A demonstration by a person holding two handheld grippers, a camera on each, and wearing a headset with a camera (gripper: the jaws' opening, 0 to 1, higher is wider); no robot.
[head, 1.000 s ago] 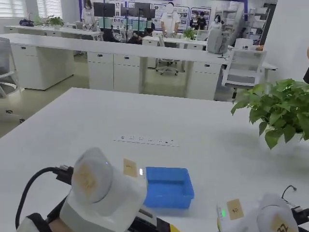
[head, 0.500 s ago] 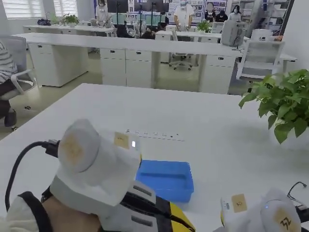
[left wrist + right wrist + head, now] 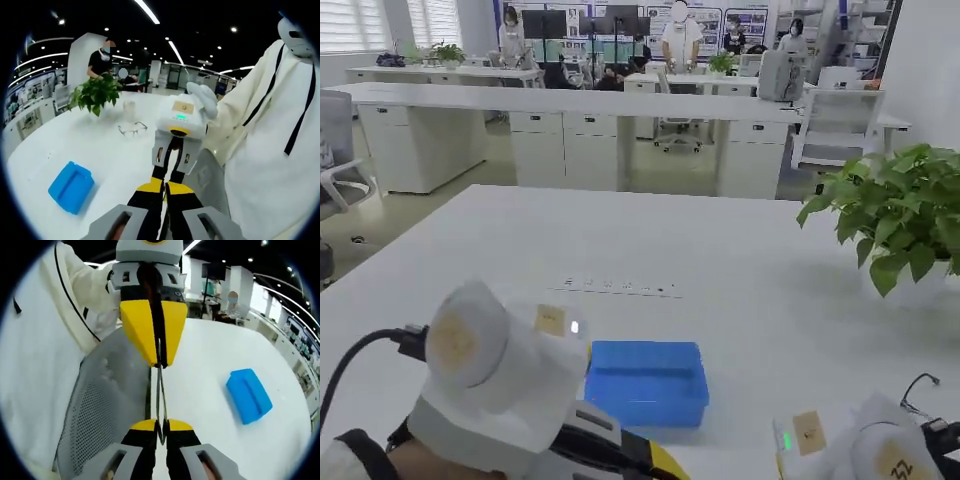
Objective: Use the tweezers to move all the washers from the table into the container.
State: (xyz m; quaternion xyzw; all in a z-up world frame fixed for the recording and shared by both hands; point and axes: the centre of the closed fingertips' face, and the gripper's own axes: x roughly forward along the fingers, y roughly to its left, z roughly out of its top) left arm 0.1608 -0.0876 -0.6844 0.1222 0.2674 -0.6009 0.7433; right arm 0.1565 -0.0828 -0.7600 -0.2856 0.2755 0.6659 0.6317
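Observation:
Thin metal tweezers (image 3: 160, 390) run between my two grippers, held at both ends. My right gripper (image 3: 161, 427) is shut on the near end. My left gripper (image 3: 160, 362), facing it, has its yellow jaws shut on the far end. In the left gripper view my left gripper (image 3: 166, 189) is shut and my right gripper (image 3: 172, 159) faces it close up. The blue container (image 3: 645, 383) sits on the white table, between my left gripper (image 3: 645, 462) and my right gripper (image 3: 850, 450). It also lies in the gripper views, blue container (image 3: 71, 186) and blue container (image 3: 248, 395).
A potted plant (image 3: 895, 220) stands at the table's right, with eyeglasses (image 3: 132, 130) and a clear cup (image 3: 129, 107) near it. A grey mesh chair (image 3: 105, 405) and the person's white clothing lie under the grippers. A thin strip (image 3: 620, 287) runs across the table beyond the container.
The head camera has shifted, so the whole scene moved. My left gripper sits a little lower and further left in the head view than half a second ago.

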